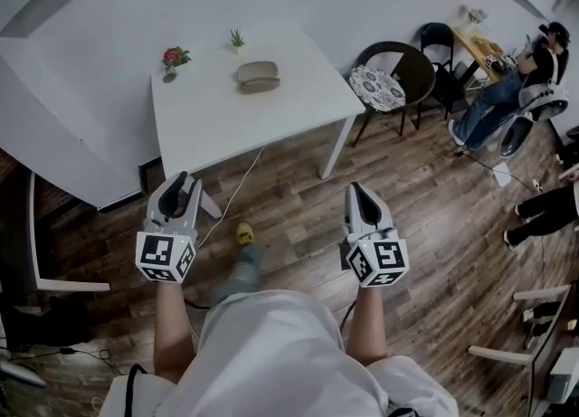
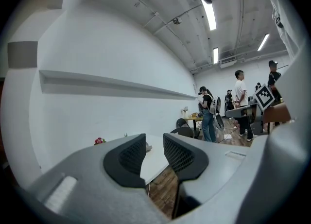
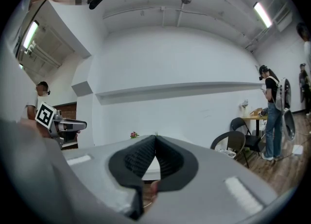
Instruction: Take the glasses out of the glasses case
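Observation:
A closed beige glasses case (image 1: 258, 76) lies on the far half of the white table (image 1: 217, 126). No glasses show outside it. My left gripper (image 1: 182, 185) hangs over the floor just short of the table's near left corner, its jaws a little apart and empty (image 2: 154, 147). My right gripper (image 1: 355, 194) is level with it to the right, near the table's front right leg, its jaws pressed together at the tips with nothing in them (image 3: 155, 143). In the left gripper view the case (image 2: 147, 147) peeks out between the jaws, far off.
A small red flower (image 1: 173, 57) and a little green plant (image 1: 237, 40) stand at the table's back edge. A black chair with a patterned cushion (image 1: 378, 85) sits right of the table. People sit and stand at the far right (image 1: 507, 90). A cable (image 1: 237, 191) runs under the table.

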Available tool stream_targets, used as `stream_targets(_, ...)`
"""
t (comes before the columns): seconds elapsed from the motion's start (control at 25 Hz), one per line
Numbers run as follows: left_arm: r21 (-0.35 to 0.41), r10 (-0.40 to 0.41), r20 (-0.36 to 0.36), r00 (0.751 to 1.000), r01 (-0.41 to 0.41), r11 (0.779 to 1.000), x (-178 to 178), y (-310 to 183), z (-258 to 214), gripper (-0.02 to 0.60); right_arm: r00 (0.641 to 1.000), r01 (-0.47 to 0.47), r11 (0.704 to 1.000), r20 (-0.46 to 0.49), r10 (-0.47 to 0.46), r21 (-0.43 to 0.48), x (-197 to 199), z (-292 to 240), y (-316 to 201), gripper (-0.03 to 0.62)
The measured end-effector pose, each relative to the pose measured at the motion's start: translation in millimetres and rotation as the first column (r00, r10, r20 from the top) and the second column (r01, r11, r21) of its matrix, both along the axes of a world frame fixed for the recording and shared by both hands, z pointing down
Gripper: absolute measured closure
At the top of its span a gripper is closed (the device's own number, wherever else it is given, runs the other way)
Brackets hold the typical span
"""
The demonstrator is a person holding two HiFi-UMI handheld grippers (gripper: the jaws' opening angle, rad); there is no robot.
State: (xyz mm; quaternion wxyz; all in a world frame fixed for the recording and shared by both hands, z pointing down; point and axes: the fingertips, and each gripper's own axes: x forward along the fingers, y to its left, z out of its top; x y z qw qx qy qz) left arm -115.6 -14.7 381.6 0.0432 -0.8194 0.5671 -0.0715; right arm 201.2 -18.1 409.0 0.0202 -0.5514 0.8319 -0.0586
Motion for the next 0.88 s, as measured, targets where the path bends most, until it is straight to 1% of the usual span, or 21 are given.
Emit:
stream_targets(0.16,-0.006,0.012,-0.002,1.000,-0.012,1.000,-2,-30,8,0.469,1.000,-0.024,1.000,0.001,0.024,-0.002,0,7,-28,0.591)
stream_targets(0.4,-0.023,0.013,-0.013,1.000,-0.013,1.000,-16,-85,14,0.469,0.998,-0.059,0.998,0.008,0.059,-0.007,-7,8,-83,0.591)
stream_targets(0.88,-0.083,0.030,-0.044,0.999,-0.034,0.996,-61,-225,24,0.469,0.998,-0.063,0.998,-0.001,0.063,-0.029,-54,3,-218,0.591)
